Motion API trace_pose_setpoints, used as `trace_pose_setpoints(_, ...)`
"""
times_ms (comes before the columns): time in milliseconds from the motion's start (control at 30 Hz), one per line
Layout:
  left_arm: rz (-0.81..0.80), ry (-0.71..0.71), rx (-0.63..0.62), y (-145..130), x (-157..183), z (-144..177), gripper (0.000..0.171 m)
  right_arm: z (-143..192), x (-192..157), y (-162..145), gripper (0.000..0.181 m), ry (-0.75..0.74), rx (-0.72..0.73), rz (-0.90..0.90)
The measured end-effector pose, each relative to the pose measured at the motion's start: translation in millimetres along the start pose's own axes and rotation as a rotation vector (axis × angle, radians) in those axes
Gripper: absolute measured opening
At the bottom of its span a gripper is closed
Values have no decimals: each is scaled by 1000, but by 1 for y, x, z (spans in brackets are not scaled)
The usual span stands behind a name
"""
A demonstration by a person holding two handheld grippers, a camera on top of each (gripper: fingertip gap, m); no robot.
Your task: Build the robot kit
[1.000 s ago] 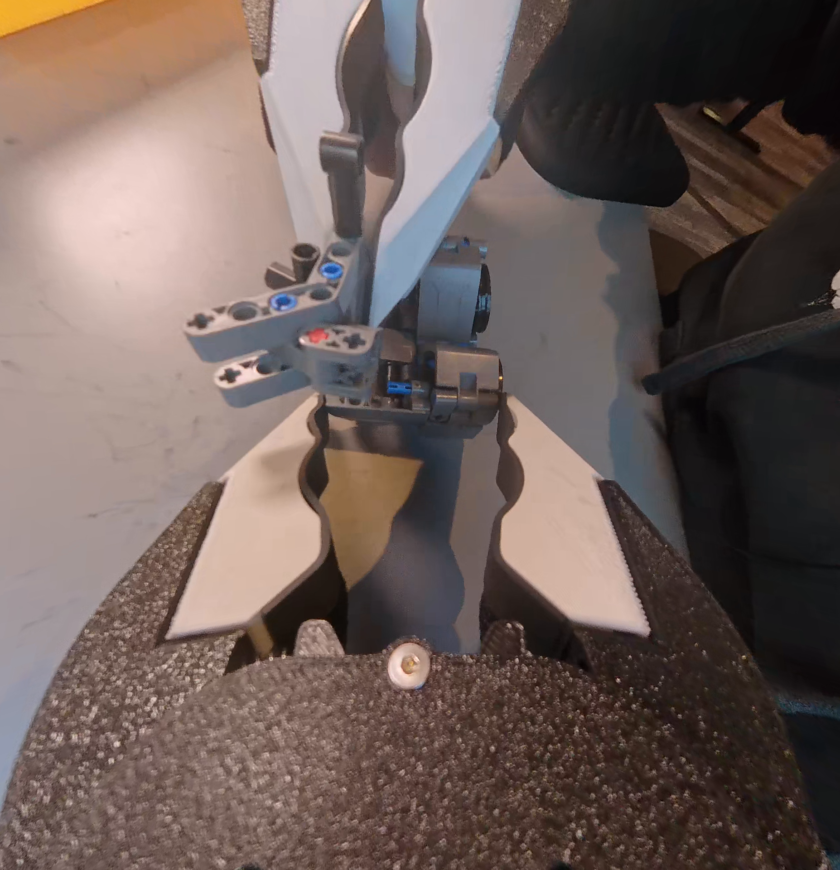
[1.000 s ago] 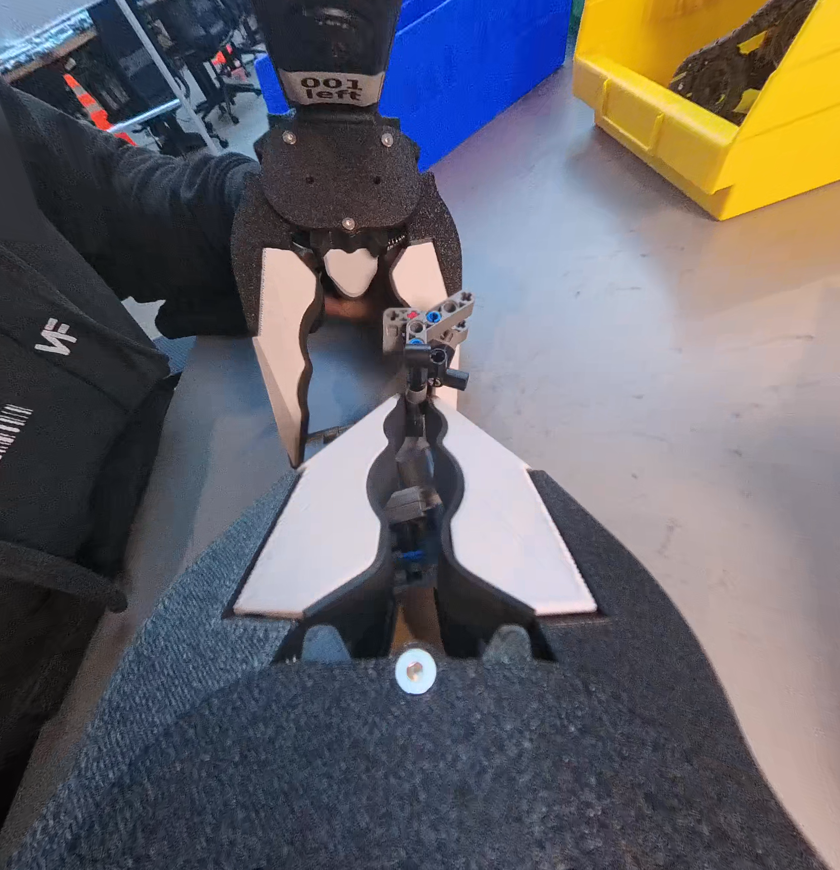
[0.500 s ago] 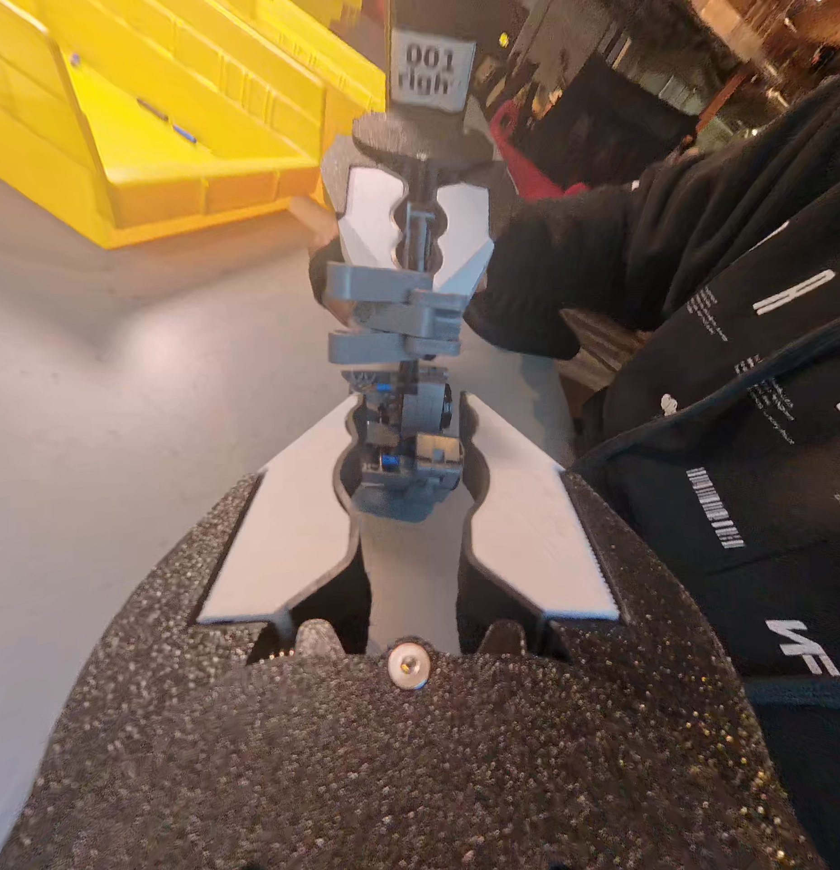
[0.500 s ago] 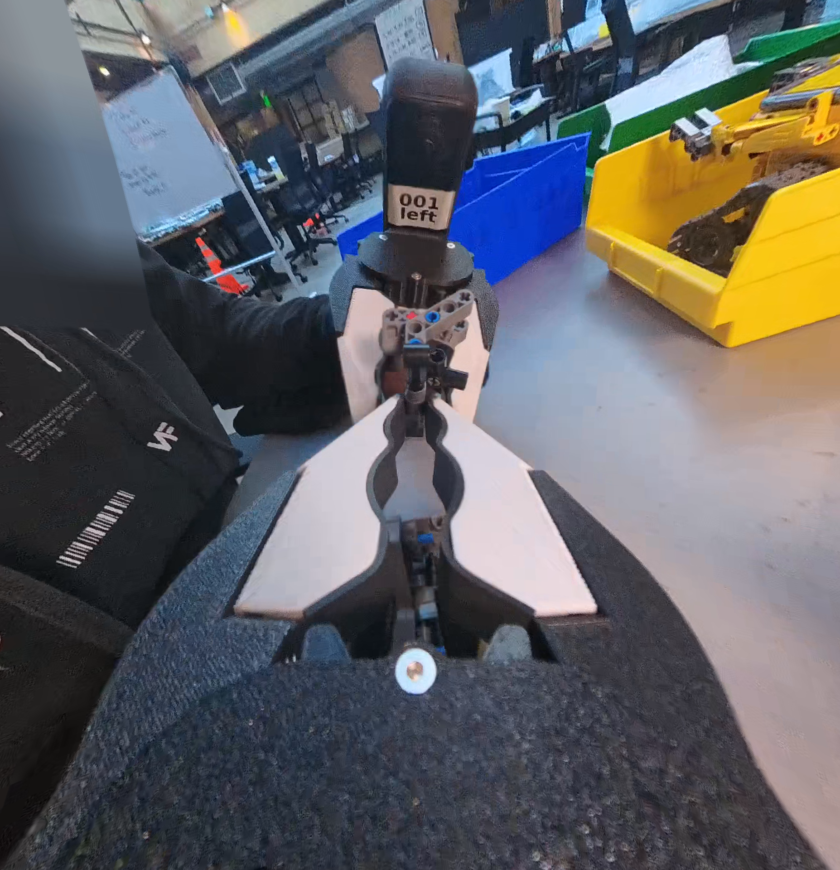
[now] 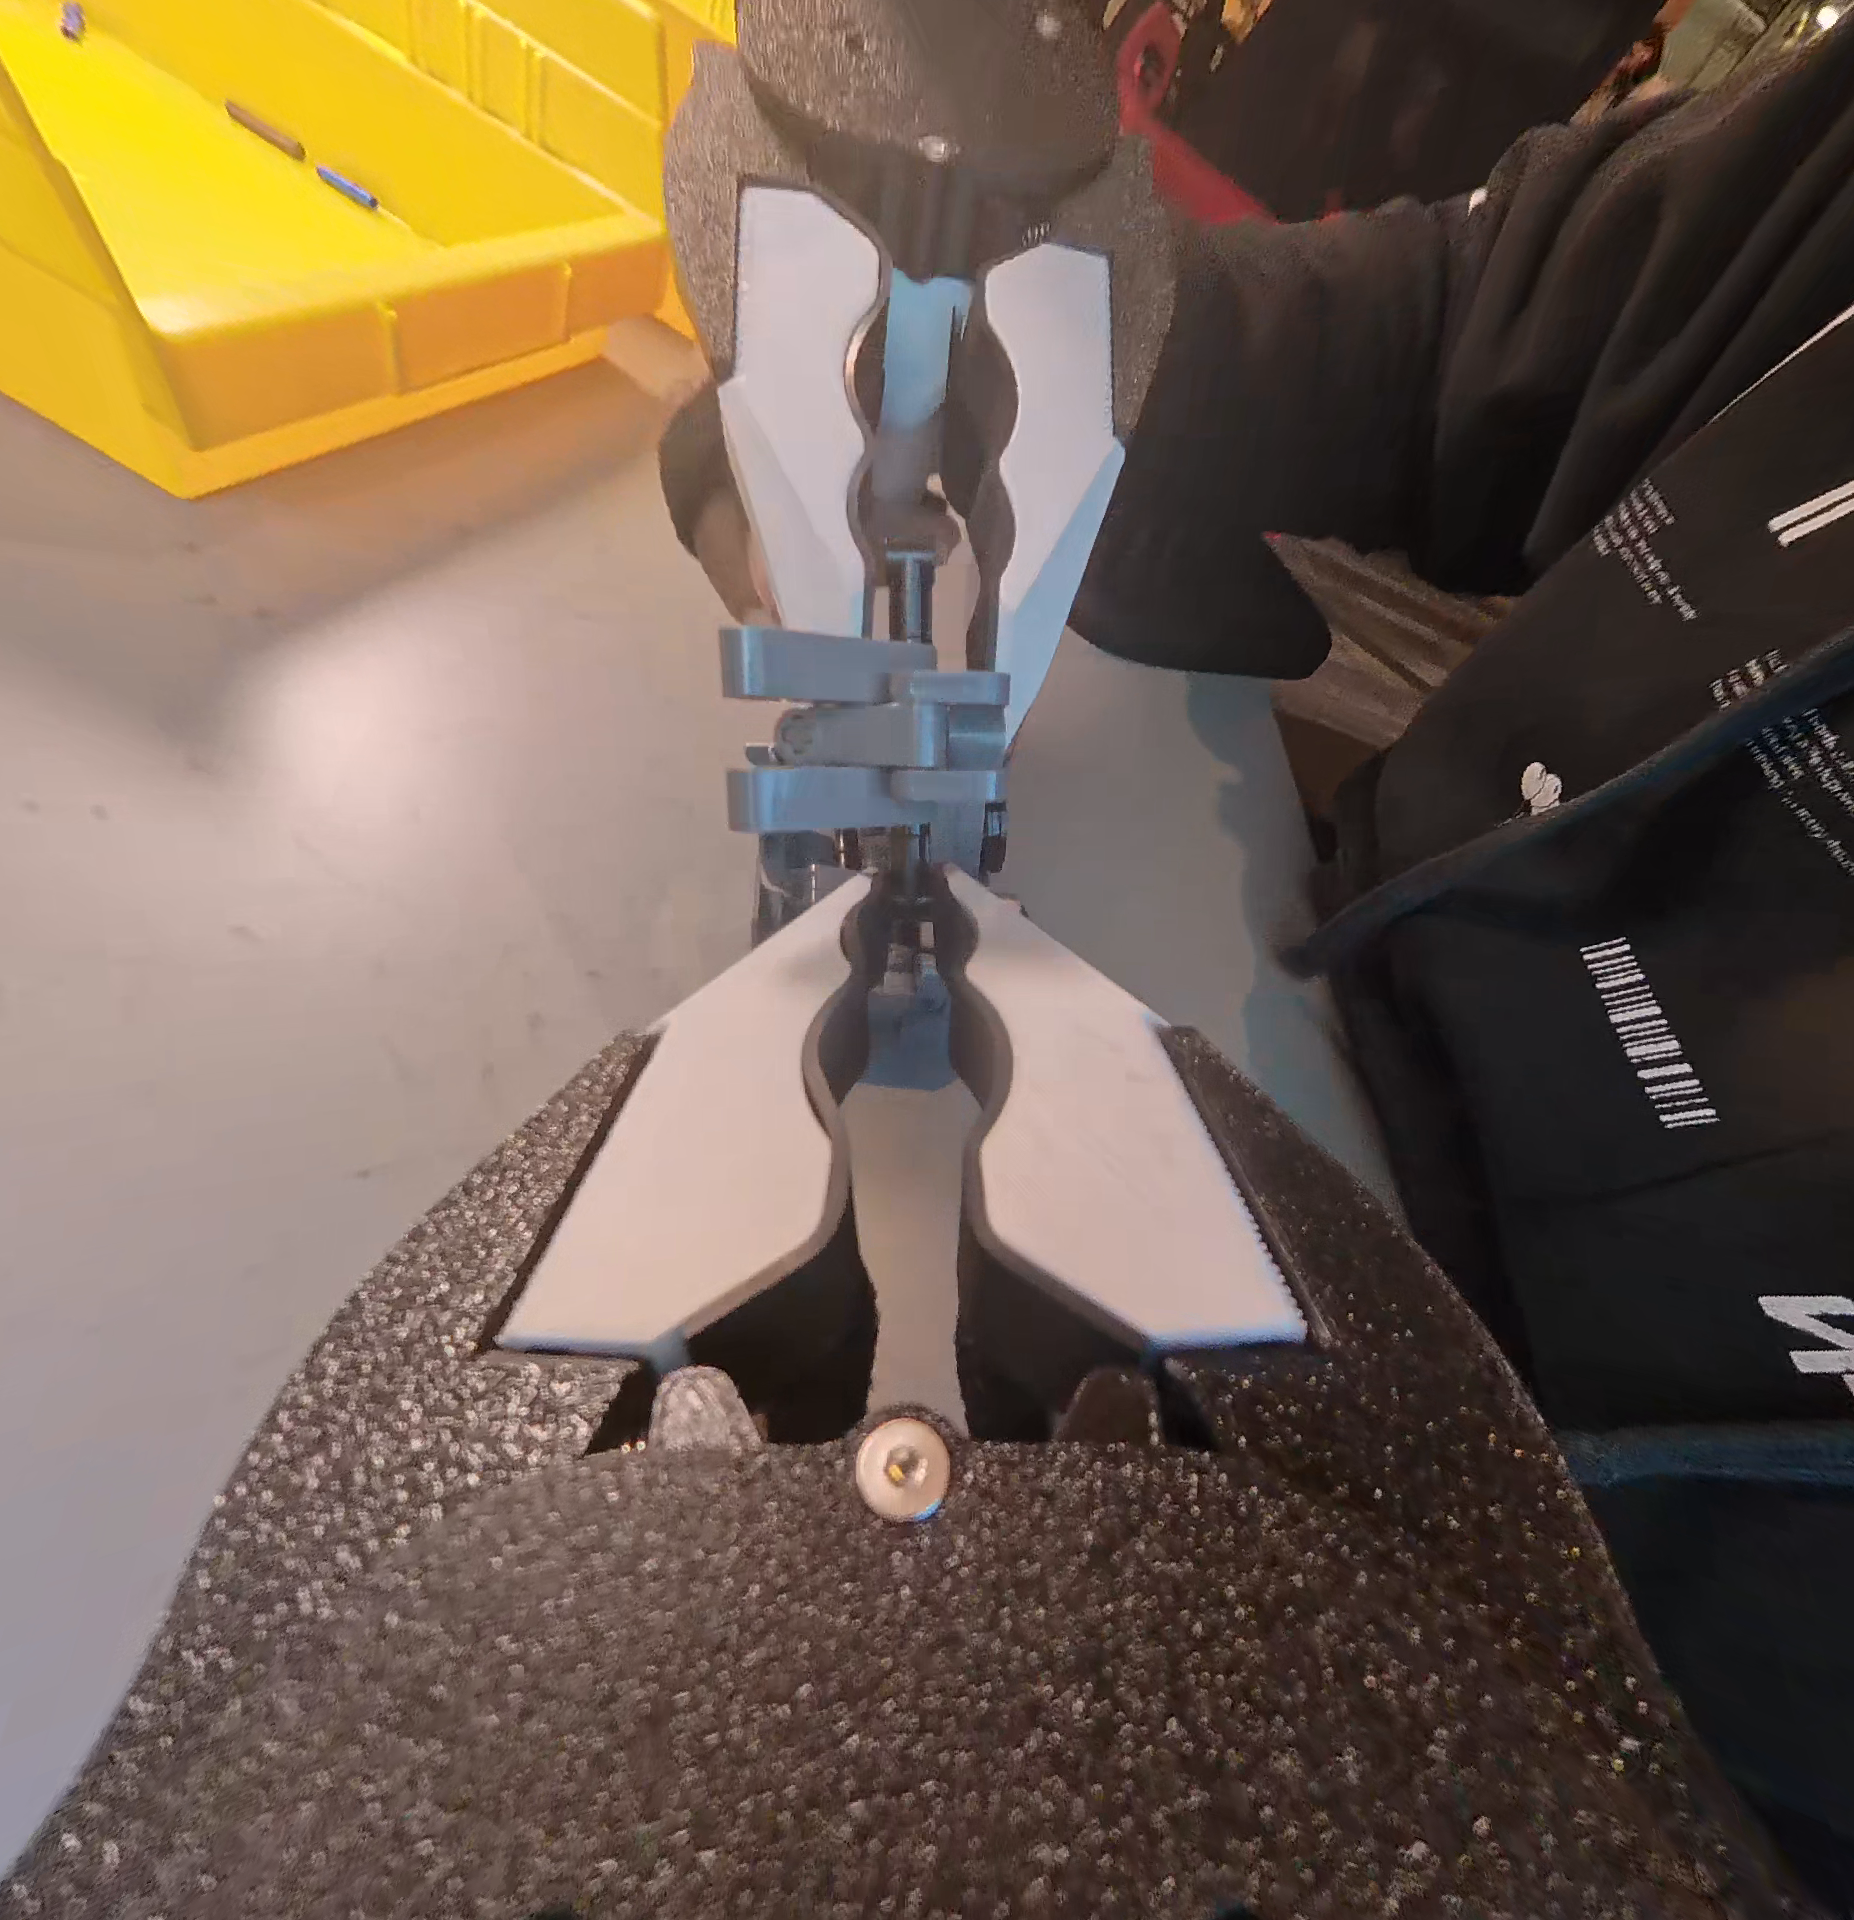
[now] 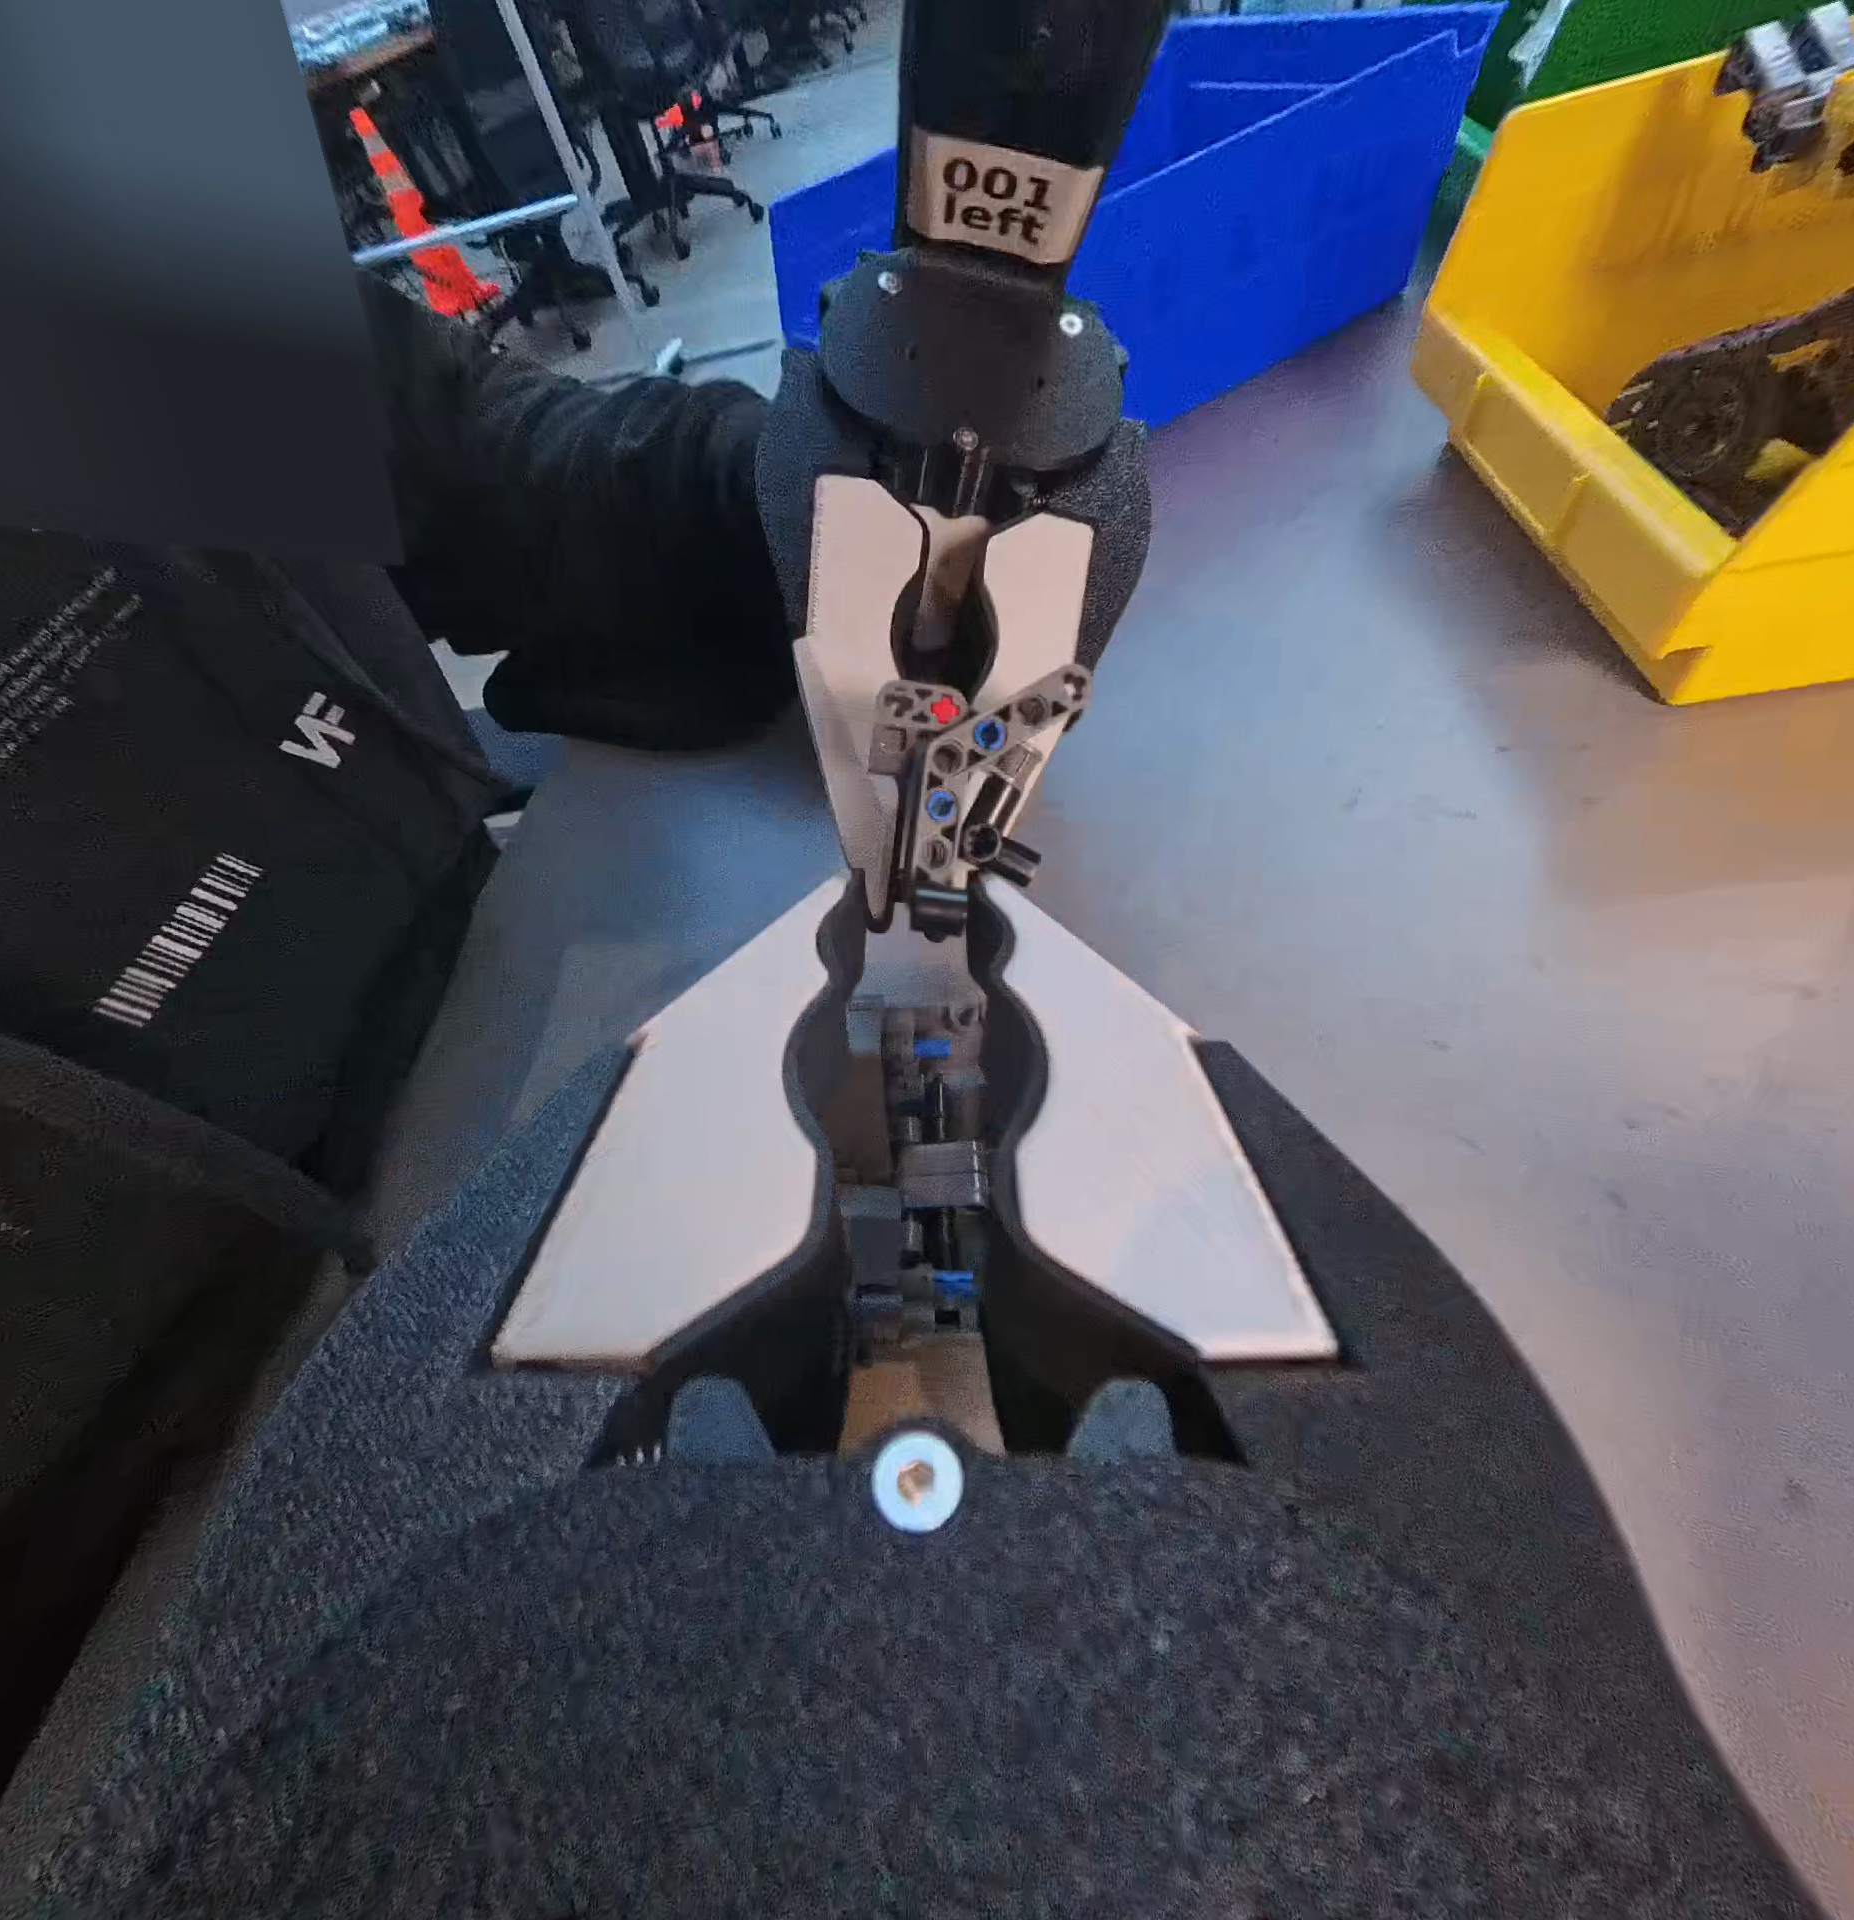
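Assembly [image 5: 861, 727] of grey beams and pins sits between the two tools, clear of the bench [image 5: 279, 883].

Left wrist view:
- Left hand-held gripper [image 5: 907, 891] enters from 6 o'clock. Fingertips are drawn almost together, pinching a dark narrow part at the assy's near end.
- More grey parts show in the gap behind the tips.
- Right hand-held gripper [image 5: 928, 613] comes in from 12 o'clock, nose to nose with the left. Fingers are clamped on a dark axle at the assy's far end.
- Three stacked grey beams lie crosswise between the two sets of tips, sticking out toward 9 o'clock.
- Yellow bin [image 5: 279, 260] at 10 o'clock, on the bench, well apart.
- Black sleeve [image 5: 1422, 364] at 2 o'clock and printed black garment [image 5: 1629, 1039] at 3 o'clock.

Right wrist view:
- Right hand-held gripper [image 6: 925, 902] from 6 o'clock, tips closed on a black connector at the foot of the angled beams [image 6: 959, 774].
- Beams carry blue and red pins and tilt toward 1 o'clock.
- The rest of the assy hangs under this tool, seen through the finger gap, approx centre frame.
- Left hand-held gripper stands opposite at 12 o'clock. One finger is in plain view beside the beams, the other partly hidden behind them. A label is on its handle.
- Blue bin [image 6: 1266, 208] at 1 o'clock. Second yellow bin [image 6: 1629, 582] at 2 o'clock holds a dark tracked model.
- Orange cone [image 6: 414, 218] at 11 o'clock, beyond the bench.
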State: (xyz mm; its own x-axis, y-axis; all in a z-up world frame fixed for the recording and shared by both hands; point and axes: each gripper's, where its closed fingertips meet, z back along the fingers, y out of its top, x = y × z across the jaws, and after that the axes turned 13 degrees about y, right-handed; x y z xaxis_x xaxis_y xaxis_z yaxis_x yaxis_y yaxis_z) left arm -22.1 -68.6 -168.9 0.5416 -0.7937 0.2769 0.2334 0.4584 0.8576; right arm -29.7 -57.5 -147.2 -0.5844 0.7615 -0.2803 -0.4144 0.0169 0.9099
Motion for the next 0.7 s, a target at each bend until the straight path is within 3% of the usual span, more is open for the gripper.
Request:
trace_pose_setpoints(233, -11, 49, -76, -13, -6, -6, 7, -2, 7, -14, 7, -4, -154, -34)
trace_pose_setpoints(400, 6, 78, -42, -8, -13, -6, 8, 2, 10, -12, 7, -12, -104, -35)
trace_pose_setpoints(433, 16, 80, -43, -8, -14, -3, 12, 5, 13, -14, 6, -25, -97, -31)
trace_pose_setpoints(600, 47, 58, -146, -25, -8, -10, 80, 5, 14, -35, 7, -42, -151, -51)
trace_pose_setpoints(700, 6, 99, -203, -36, -2, -27, 89, 1, 13, -41, 7, -27, -202, -68)
